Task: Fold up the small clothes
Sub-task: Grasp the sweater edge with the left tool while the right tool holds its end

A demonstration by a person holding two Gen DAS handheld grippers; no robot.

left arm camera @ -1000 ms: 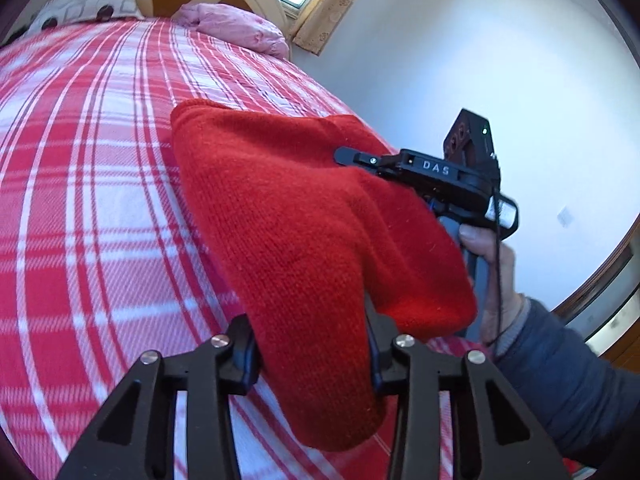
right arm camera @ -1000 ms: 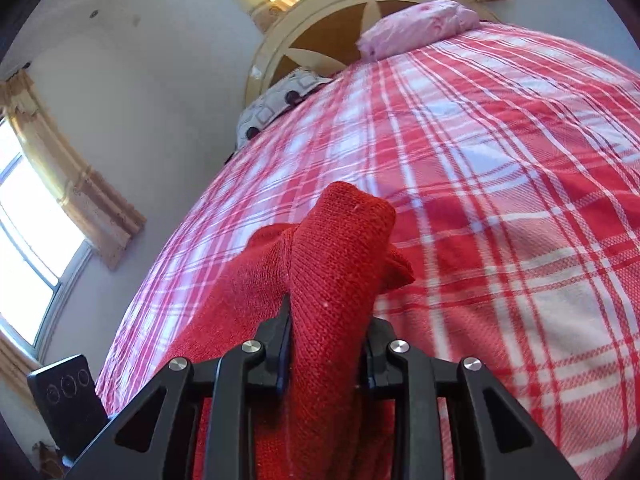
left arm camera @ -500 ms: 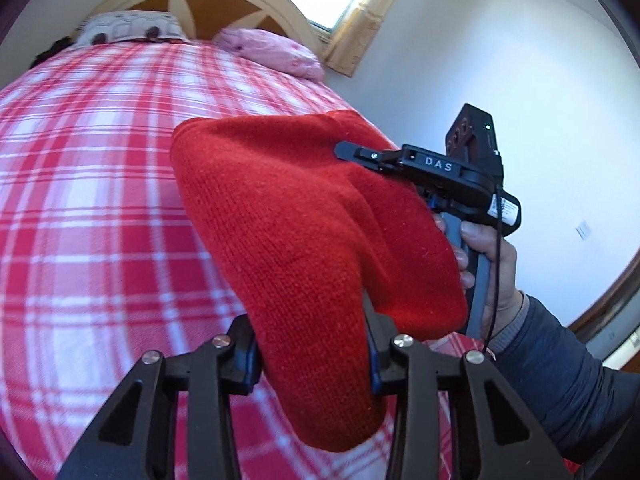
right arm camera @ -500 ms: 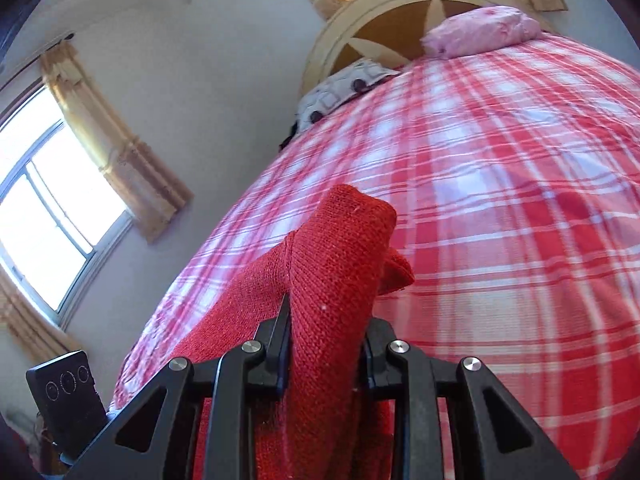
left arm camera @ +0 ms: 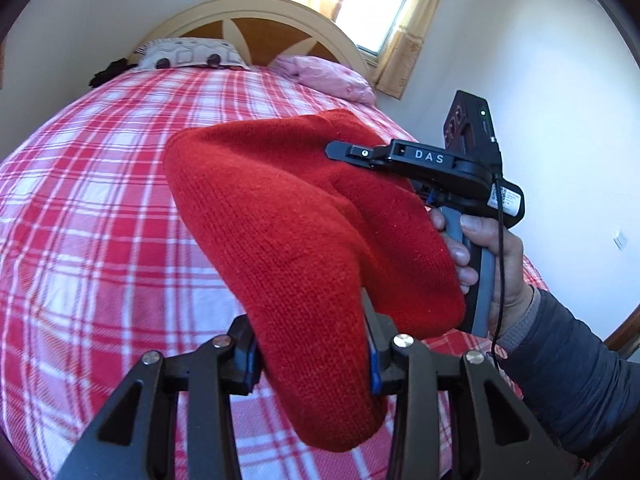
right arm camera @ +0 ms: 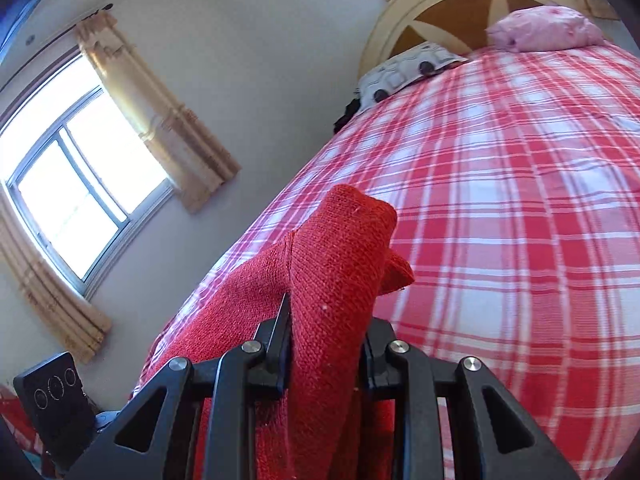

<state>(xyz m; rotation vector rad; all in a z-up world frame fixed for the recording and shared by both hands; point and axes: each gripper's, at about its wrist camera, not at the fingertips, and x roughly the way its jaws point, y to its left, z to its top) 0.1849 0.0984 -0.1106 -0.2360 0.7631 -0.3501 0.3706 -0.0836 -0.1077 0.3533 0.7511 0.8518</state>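
Your left gripper (left arm camera: 312,354) has its jaws clamped on one end of the red knitted garment (left arm camera: 296,232), held above the red-and-white checked bed (left arm camera: 100,208). Your right gripper (right arm camera: 326,344) pinches the other end, its handle in your right hand (left arm camera: 486,264). Beyond lie a pink pillow (left arm camera: 324,80) and the arched headboard (left arm camera: 256,12).

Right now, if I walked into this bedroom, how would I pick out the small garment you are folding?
Find the bed with the red-and-white checked bedspread and arched wooden headboard. In front of it, a red knitted garment is clamped between the left gripper and the right gripper. Unlike the patterned pillow and pink pillow by the headboard, it is plain solid red.
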